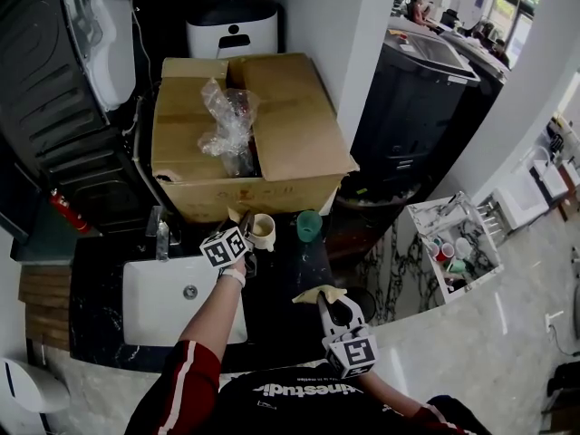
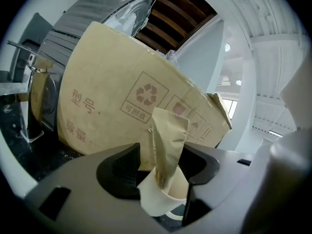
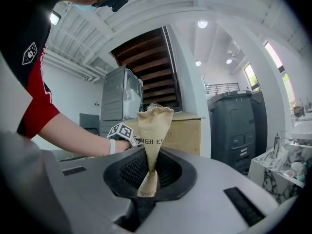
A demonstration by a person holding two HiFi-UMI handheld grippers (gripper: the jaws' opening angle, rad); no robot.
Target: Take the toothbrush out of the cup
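A cream paper cup (image 1: 264, 231) stands on the black counter in front of the cardboard box. In the left gripper view the cup (image 2: 158, 201) holds an upright toothbrush in a brown paper wrapper (image 2: 168, 143). My left gripper (image 2: 158, 165) is open, one jaw on each side of the cup, and I see no pad pressing on it. In the head view the left gripper (image 1: 246, 232) is right beside the cup. My right gripper (image 3: 148, 172) is shut on a second brown paper-wrapped toothbrush (image 3: 154, 130), held over the counter's front edge (image 1: 319, 294).
A large cardboard box (image 1: 245, 143) with plastic wrap inside rises directly behind the cup. A green cup (image 1: 309, 226) stands to the right of the cream one. A white sink (image 1: 168, 302) with a faucet (image 1: 161, 234) lies to the left. A white rack (image 1: 453, 243) stands at the right.
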